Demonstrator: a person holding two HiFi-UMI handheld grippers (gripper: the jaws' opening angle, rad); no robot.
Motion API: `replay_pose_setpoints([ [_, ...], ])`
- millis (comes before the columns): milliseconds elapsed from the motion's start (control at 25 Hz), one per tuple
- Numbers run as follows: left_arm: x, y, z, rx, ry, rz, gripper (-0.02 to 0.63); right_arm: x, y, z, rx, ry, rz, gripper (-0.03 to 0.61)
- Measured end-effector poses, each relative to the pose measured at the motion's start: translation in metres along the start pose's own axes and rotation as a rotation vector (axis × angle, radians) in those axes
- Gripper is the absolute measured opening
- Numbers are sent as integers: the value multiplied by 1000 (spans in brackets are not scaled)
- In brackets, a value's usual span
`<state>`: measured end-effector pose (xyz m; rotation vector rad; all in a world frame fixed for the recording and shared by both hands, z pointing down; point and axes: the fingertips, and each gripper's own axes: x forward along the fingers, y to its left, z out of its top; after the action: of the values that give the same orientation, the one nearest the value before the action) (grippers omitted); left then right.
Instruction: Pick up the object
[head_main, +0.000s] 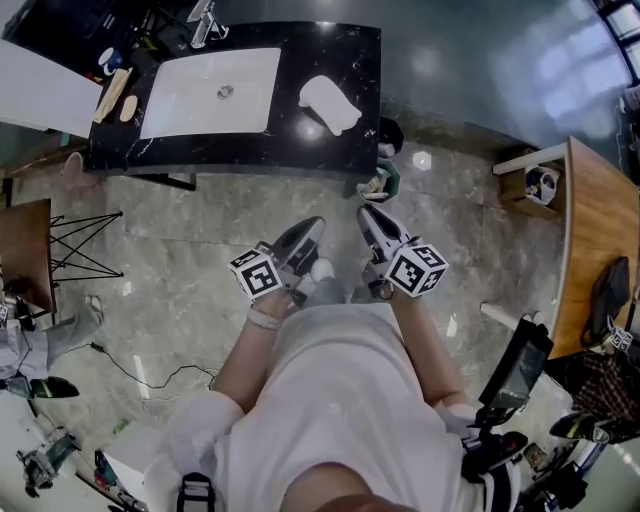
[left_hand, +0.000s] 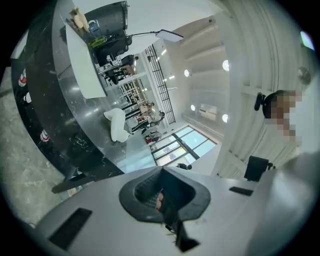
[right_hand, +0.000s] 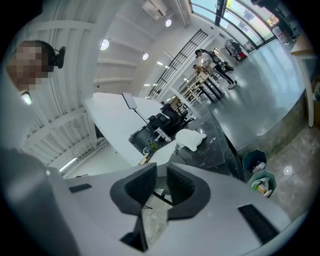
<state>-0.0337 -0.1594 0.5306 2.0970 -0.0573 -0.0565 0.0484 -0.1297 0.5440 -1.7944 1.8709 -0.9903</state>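
Note:
A white, soft-looking object (head_main: 330, 103) lies on the right part of a black marble counter (head_main: 340, 45), next to a white sink (head_main: 210, 90). It also shows in the left gripper view as the white object (left_hand: 118, 125) and in the right gripper view as the white object (right_hand: 190, 138), small and far off. My left gripper (head_main: 313, 228) and right gripper (head_main: 370, 214) are held side by side over the floor, well short of the counter, pointing toward it. The left gripper (left_hand: 159, 197) has its pads together and holds nothing. The right gripper (right_hand: 161, 187) is shut and empty too.
Two small waste bins (head_main: 380, 180) stand on the floor at the counter's right end, also seen as bins (right_hand: 262, 180). Wooden utensils (head_main: 112, 95) lie left of the sink. A wooden table (head_main: 600, 220) is at the right; a cable (head_main: 150, 375) trails on the stone floor.

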Motion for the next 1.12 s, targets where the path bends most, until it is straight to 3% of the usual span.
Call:
replay_pose_setpoints([
  [120, 9, -5, 9, 26, 3, 22, 5, 10, -4, 13, -17, 1, 19, 71],
  [280, 19, -9, 25, 74, -17, 71, 5, 30, -7, 28, -119, 36, 45, 71],
  [440, 28, -9, 42, 128, -64, 84, 5, 45, -1, 51, -129, 25, 111, 71],
  [680, 53, -10, 69, 185, -65, 130, 5, 58, -2, 66, -167, 39, 163, 71],
  [840, 68, -1, 78, 222, -83, 126, 5, 63, -14, 70, -177, 66, 161, 71],
  [1120, 77, 7, 86, 212, -142, 178, 6, 92, -55, 96, -295, 104, 80, 89],
])
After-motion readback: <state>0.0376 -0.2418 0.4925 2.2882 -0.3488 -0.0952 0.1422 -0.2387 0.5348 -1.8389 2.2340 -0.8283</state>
